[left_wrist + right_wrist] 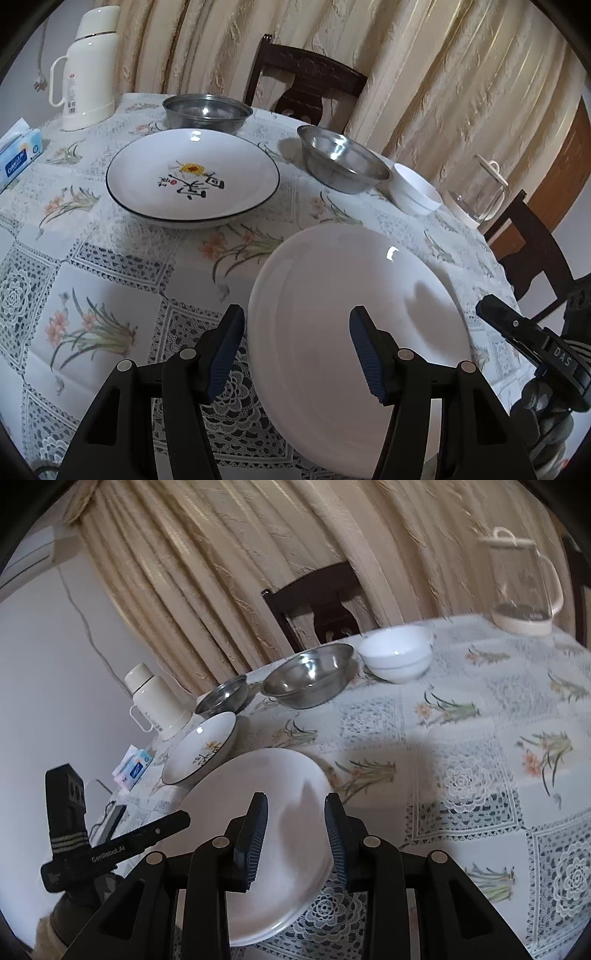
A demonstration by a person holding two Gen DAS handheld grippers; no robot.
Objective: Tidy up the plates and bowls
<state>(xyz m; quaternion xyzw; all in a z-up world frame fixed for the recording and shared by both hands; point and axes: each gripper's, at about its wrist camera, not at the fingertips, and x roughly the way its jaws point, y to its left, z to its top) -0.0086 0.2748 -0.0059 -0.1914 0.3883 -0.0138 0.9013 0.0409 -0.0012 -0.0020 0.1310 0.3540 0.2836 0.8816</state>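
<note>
Directly ahead of both claws lay the white plate (354,332) on the counter (110,280), the left claw (297,354) and right claw (295,840) both released, straddling its near rim.

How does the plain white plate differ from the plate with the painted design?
The plain white plate has no decoration; the painted plate has a dark rim line, a yellow flower and characters. The plain white plate looks shallower and lies under both grippers; the painted plate sits deeper and farther back. Both are round, white, upright and empty.
</note>
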